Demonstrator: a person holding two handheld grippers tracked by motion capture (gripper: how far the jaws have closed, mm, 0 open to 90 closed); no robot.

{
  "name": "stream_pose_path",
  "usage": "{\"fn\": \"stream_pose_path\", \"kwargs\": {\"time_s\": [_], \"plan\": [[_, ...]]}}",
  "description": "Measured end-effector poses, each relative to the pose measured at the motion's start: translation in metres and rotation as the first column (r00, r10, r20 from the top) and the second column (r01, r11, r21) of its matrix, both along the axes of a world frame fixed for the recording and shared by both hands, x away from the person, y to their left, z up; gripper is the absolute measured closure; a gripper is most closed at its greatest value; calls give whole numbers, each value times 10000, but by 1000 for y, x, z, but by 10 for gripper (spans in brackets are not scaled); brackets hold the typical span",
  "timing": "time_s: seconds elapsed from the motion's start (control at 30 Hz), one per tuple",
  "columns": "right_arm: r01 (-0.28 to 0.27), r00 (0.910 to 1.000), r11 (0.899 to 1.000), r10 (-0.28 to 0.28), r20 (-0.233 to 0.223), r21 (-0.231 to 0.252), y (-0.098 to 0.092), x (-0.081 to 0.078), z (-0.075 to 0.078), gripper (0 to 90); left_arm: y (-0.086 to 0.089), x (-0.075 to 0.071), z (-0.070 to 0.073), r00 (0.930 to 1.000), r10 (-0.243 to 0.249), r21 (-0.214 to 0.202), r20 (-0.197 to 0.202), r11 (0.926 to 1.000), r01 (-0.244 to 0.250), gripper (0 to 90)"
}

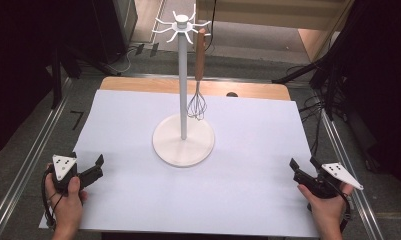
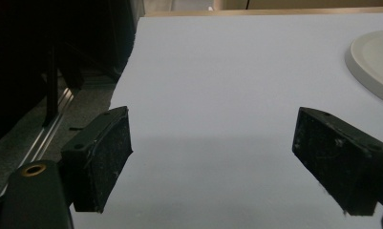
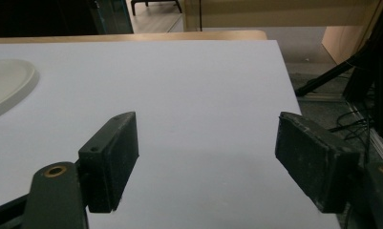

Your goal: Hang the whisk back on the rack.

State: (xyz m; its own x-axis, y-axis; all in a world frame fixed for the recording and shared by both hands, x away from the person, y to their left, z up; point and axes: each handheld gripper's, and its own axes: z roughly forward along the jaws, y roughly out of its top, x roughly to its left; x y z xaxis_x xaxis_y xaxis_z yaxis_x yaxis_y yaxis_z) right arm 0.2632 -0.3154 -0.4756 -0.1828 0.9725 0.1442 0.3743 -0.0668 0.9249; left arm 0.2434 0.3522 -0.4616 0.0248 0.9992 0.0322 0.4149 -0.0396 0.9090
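A: Start nearest us. Where do the tongs stand?

B: The left gripper sits at the near left edge of the white sheet, jaws wide with nothing between them. The right gripper sits at the near right edge, also spread wide and empty. In each gripper view only bare sheet lies between the pads.

A: And the thing to go for?

B: The whisk. It hangs from a hook of the rack, whose round base stands mid-table, well beyond both hands.

A: Which way from the tongs?

B: Forward and inward for both, and up. The whisk hangs on the rack's right side, just beside the pole, so the right gripper seems a little nearer, and it would not have to cross the pole.

A: Its long axis?

B: Upright. Wooden handle at the top, wire loops at the bottom, hanging just above the base's far edge. I cannot tell whether the wires touch it.

A: So what does the reach turn on?

B: I'd judge the right gripper must come in level from the right, jaws either side of the handle, then lift it clear of the hook.
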Motion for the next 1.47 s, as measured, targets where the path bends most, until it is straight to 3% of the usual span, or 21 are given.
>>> {"fn": "stream_pose_path", "kwargs": {"time_s": [0.47, 0.53, 0.63, 0.73, 0.87, 1.03, 1.33, 1.47], "plan": [[281, 9996, 9988, -277, -98, 398, -18, -22, -7, 181, 0, 0, 0, 10000, -35, 15, -19, 10000, 35, 142], [272, 9996, 9996, -272, -106, 66, -16, -23, -11, 159, 0, 0, 0, 10000, -47, 18, -26, 10000, 47, 142], [542, 9983, 9953, -559, -189, -798, -7, -23, -10, 143, 0, 0, 0, 10000, -56, 15, -9, 10000, 56, 142], [464, 9985, 9931, -492, -236, -1075, -3, -22, -10, 142, 0, 0, 0, 10000, -73, 4, -5, 10000, 73, 142], [653, 9979, 9972, -654, -21, -360, -10, -26, -11, 142, 0, 0, 0, 9999, -103, 29, -1, 9999, 103, 142], [912, 9956, 9952, -918, 168, 354, -17, -29, -12, 169, 0, -1, 0, 9999, -146, 16, 16, 9999, 146, 142], [986, 9948, 9945, -995, 214, 360, -17, -30, -12, 164, -1, 1, 0, 9997, -210, 125, -106, 9997, 212, 144], [827, 9964, 9946, -839, 158, 633, -19, -30, -13, 168, -3, 0, 0, 9997, -240, 202, -35, 9995, 240, 145]]}}
